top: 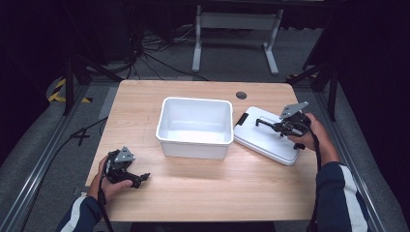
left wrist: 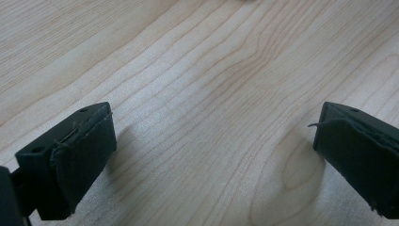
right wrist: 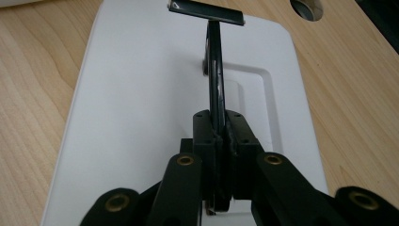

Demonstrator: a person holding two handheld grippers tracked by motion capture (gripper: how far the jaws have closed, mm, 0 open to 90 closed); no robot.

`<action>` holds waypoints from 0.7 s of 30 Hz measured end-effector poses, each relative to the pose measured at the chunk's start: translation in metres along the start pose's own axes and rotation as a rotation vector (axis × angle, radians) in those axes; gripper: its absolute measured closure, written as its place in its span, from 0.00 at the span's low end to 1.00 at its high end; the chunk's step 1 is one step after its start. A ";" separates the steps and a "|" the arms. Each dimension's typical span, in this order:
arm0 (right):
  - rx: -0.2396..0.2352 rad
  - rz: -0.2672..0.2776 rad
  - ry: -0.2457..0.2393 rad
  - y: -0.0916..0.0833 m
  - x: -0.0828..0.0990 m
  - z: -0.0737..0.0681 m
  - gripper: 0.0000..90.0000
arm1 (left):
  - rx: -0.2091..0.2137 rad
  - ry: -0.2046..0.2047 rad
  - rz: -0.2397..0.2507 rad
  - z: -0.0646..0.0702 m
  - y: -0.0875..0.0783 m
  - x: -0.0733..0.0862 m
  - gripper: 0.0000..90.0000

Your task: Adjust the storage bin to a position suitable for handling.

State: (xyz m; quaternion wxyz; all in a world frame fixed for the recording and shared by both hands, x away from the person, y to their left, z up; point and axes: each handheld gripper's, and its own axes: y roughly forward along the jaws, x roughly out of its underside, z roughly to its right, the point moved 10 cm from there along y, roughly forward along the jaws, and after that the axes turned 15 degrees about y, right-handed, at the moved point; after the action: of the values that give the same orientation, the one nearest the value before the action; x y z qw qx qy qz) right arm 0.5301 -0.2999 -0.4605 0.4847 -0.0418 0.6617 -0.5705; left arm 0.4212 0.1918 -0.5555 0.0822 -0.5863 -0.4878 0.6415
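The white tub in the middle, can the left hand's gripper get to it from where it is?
Probably yes. The left gripper sits with jaws open over bare table, near the white tub, with nothing lying between them. The right gripper is off over the lid.

Even overhead light brightens the pale wooden table [top: 203, 193] while the surrounding room falls nearly black. The open white plastic bin [top: 195, 127] gleams softly inside, and short soft shadows spread under the black padded jaws. The closest jaw parts look slightly blurred.
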 end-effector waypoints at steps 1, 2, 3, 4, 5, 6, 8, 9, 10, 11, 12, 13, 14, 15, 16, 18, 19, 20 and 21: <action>-0.001 0.000 0.004 0.001 0.001 0.000 0.94 | 0.000 0.001 0.000 0.000 0.000 0.000 0.00; -0.002 0.000 0.006 0.002 0.002 0.000 0.94 | 0.000 0.000 0.000 0.000 0.000 0.000 0.00; -0.005 -0.001 0.008 0.002 0.002 0.000 0.94 | 0.000 0.001 0.000 0.000 0.000 0.000 0.00; -0.006 -0.003 0.013 0.003 0.004 0.000 0.94 | 0.000 0.000 0.000 0.000 0.000 0.000 0.00; -0.007 -0.005 0.016 0.003 0.004 0.000 0.94 | 0.001 0.001 0.000 0.000 0.000 0.000 0.00; -0.003 -0.006 0.016 0.004 0.005 0.001 0.94 | 0.004 0.002 -0.005 0.000 0.000 0.000 0.00; -0.005 -0.012 0.022 0.006 0.009 0.001 0.94 | 0.000 0.001 0.000 0.000 0.000 0.000 0.00; -0.004 -0.016 0.022 0.007 0.010 0.002 0.94 | 0.000 0.001 -0.001 0.000 0.000 0.000 0.00; -0.002 -0.020 0.024 0.008 0.011 0.002 0.94 | 0.000 0.001 0.000 0.000 0.000 0.000 0.00; -0.008 -0.018 0.029 0.009 0.012 0.001 0.94 | 0.000 0.001 0.000 0.000 0.000 0.000 0.00; -0.008 -0.015 0.032 0.008 0.012 0.001 0.94 | 0.001 0.000 0.001 0.000 0.000 0.000 0.00; -0.006 -0.017 0.029 0.008 0.012 0.002 0.94 | 0.001 -0.001 0.001 0.000 0.000 0.000 0.00; -0.003 -0.017 0.027 0.008 0.013 0.002 0.94 | 0.001 -0.001 0.001 0.000 0.000 0.000 0.01; -0.002 -0.019 0.027 0.008 0.012 0.001 0.94 | 0.001 -0.001 0.002 0.000 0.000 0.000 0.00; -0.005 -0.020 0.028 0.008 0.013 0.001 0.94 | 0.001 -0.001 0.001 0.000 0.000 0.000 0.00; -0.002 -0.019 0.030 0.008 0.013 0.001 0.94 | 0.001 -0.001 0.002 0.000 0.000 0.000 0.01; -0.004 -0.018 0.031 0.008 0.013 0.001 0.94 | 0.001 0.000 0.001 0.000 0.000 0.000 0.01; -0.005 -0.017 0.034 0.008 0.013 0.002 0.94 | 0.001 0.000 0.001 0.000 0.000 0.000 0.01; 0.000 -0.017 0.032 0.008 0.013 0.002 0.94 | 0.002 0.000 0.001 0.000 0.000 0.000 0.01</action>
State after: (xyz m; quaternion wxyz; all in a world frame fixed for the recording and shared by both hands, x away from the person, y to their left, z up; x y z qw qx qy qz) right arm 0.5289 -0.3064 -0.4743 0.4692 -0.0385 0.6690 -0.5751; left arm 0.4213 0.1918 -0.5554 0.0821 -0.5864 -0.4869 0.6421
